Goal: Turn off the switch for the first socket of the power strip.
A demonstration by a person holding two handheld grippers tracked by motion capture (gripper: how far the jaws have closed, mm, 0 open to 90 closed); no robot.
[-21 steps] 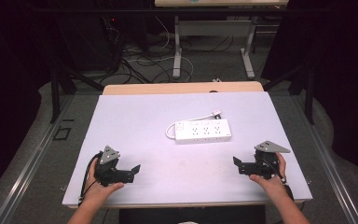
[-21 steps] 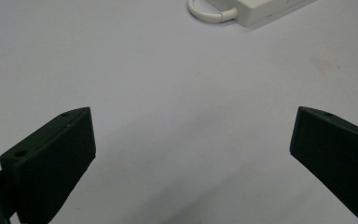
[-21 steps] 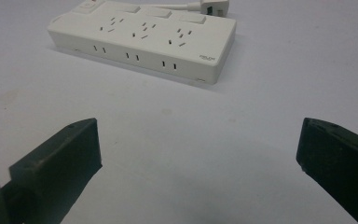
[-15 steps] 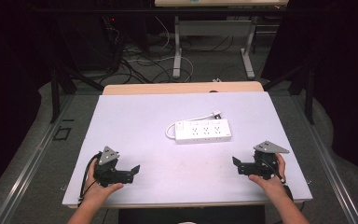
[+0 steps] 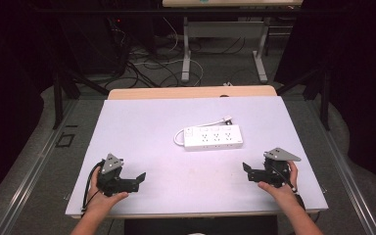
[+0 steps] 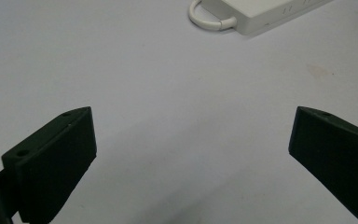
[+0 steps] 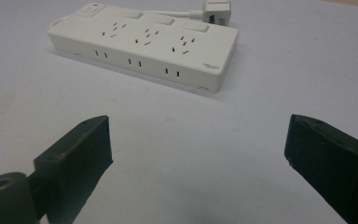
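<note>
A white power strip (image 5: 213,138) with three rows of sockets lies flat at the middle of the white table (image 5: 142,122), its cord looped at the left end and its plug (image 5: 227,118) lying behind it. My left gripper (image 5: 138,180) rests near the front left edge in a person's hand, open and empty. My right gripper (image 5: 247,172) rests near the front right, also open and empty. The left gripper view has its gripper (image 6: 191,126) spread wide over bare table, with the strip's cord loop (image 6: 212,18) far ahead. In the right gripper view, its gripper (image 7: 198,130) faces the strip (image 7: 144,44) a short way off.
A narrow wooden tabletop (image 5: 191,92) adjoins the far edge. Beyond it, cables (image 5: 156,63) lie on the floor around a metal desk frame (image 5: 186,49). Metal rails (image 5: 39,166) run along both sides of the table.
</note>
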